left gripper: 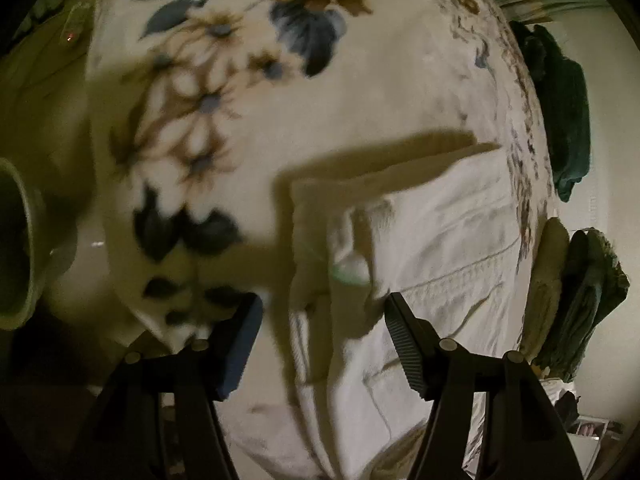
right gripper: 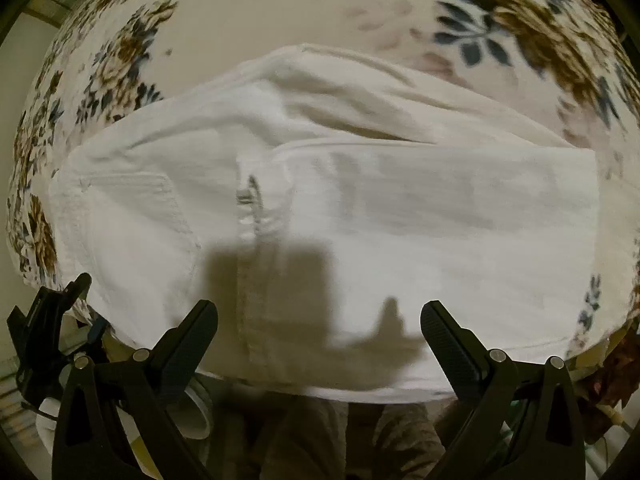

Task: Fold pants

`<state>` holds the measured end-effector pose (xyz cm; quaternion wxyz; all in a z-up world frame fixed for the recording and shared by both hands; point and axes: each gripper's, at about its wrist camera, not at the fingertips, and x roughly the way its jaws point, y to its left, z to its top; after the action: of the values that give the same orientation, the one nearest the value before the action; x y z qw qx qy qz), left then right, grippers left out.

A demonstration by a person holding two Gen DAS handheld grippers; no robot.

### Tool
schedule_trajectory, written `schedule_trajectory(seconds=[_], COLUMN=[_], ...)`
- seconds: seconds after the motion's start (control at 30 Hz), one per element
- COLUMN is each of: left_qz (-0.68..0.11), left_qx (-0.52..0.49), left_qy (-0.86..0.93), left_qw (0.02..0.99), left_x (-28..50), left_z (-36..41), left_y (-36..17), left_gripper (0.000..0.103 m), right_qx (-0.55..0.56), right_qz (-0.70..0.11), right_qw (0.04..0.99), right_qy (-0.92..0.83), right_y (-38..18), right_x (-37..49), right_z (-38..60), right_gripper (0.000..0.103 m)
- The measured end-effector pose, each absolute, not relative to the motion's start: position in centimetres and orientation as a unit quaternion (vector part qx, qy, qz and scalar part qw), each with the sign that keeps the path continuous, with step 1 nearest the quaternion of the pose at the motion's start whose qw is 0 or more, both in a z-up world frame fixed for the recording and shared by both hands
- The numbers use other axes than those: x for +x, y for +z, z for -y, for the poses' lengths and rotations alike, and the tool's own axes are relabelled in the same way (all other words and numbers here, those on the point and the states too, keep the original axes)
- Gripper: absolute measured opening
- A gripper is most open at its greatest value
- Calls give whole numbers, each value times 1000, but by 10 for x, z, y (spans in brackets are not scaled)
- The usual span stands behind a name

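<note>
Pants position: white pants (right gripper: 328, 200) spread flat on a floral blanket (right gripper: 520, 36), ahead of and below both claws; near edge at the blanket's front border.
Pants vs right gripper: right gripper (right gripper: 320, 320) above the near edge of the pants, fingertips on either side of a vertical seam; contact with the cloth cannot be told.
Pants vs left gripper: left gripper (left gripper: 320, 312) over the pants (left gripper: 420, 248), cloth filling the gap between its fingers and running off to the right finger's side; blanket (left gripper: 192, 120) on the other side.
Long axis: in the right wrist view, running left to right across the frame, already doubled over, an upper layer lying across a lower one that shows at the far side.
Right claw: spread wide, nothing pinched.
Left claw: spread wide, nothing pinched; blurred, touch on the cloth uncertain.
Surroundings: dark green clothing (left gripper: 568, 120) heaped beyond the blanket's edge in the left wrist view.
</note>
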<state>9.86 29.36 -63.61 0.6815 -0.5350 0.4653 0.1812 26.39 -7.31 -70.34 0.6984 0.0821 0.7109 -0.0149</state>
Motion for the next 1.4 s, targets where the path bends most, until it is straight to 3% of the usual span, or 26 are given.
schedule_trajectory(seconds=[0.3, 0.43, 0.53, 0.83, 1.0, 1.2, 1.4], left_qz=[-414, -413, -409, -389, -404, -447, -508], left_qx=[-545, -518, -484, -344, -234, -176, -114], left_qy=[173, 168, 157, 25, -82, -168, -203], left_qw=[709, 730, 757, 854, 881, 861, 829], left_x=[105, 119, 119, 130, 143, 143, 138], left_z=[-311, -312, -304, -208, -86, 50, 160], left_y=[-628, -628, -611, -478, -429, -431, -479], left_gripper=[57, 23, 16, 14, 14, 14, 13], right_qx=[91, 98, 110, 164, 195, 218, 206], right_qz=[-724, -723, -720, -693, -677, -659, -661], right_qw=[684, 684, 686, 701, 706, 710, 700], right_qy=[-10, -6, -9, -41, -69, -120, -177], right_y=[-720, -719, -718, -694, -673, -652, -664], right_x=[264, 261, 260, 255, 230, 177, 127], right_z=[61, 60, 65, 123, 189, 291, 373], right_gripper=[103, 103, 103, 103, 103, 103, 103])
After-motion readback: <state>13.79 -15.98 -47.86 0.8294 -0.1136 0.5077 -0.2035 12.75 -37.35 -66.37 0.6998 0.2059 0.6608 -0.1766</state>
